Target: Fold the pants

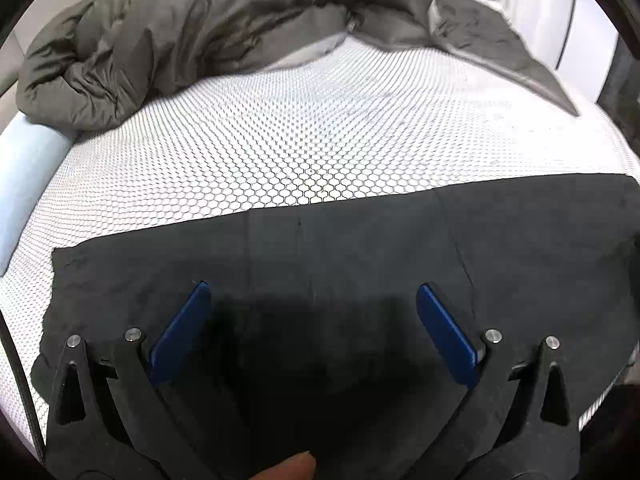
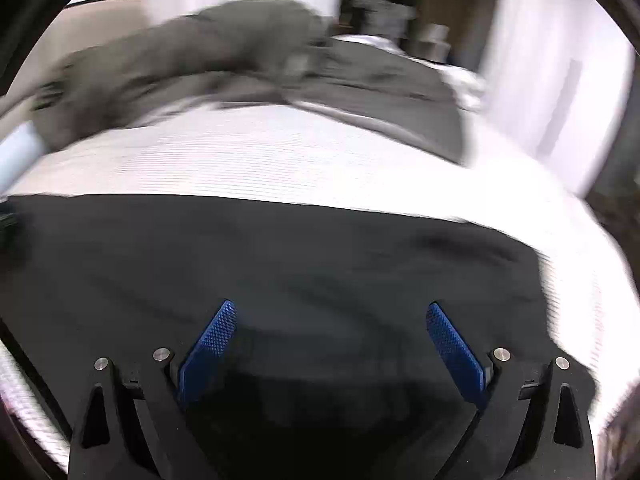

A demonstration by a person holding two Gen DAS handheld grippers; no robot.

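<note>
Black pants [image 1: 340,248] lie flat across the near part of a white honeycomb-patterned bed surface [image 1: 304,136]. My left gripper [image 1: 312,296] hovers over the pants, open, with nothing between its blue pads [image 1: 184,328]. A fingertip [image 1: 292,468] shows at the bottom edge of that view. In the blurred right wrist view the same black pants [image 2: 280,256] spread over the white bed surface [image 2: 320,160]. My right gripper [image 2: 332,316] is open above them, and its blue fingers [image 2: 456,352] hold nothing.
A rumpled grey-green duvet [image 1: 180,36] is heaped along the far side of the bed and shows again as the duvet [image 2: 240,52] in the right view. A pale blue bed edge [image 1: 28,176] runs on the left. White cupboards [image 1: 568,20] stand far right.
</note>
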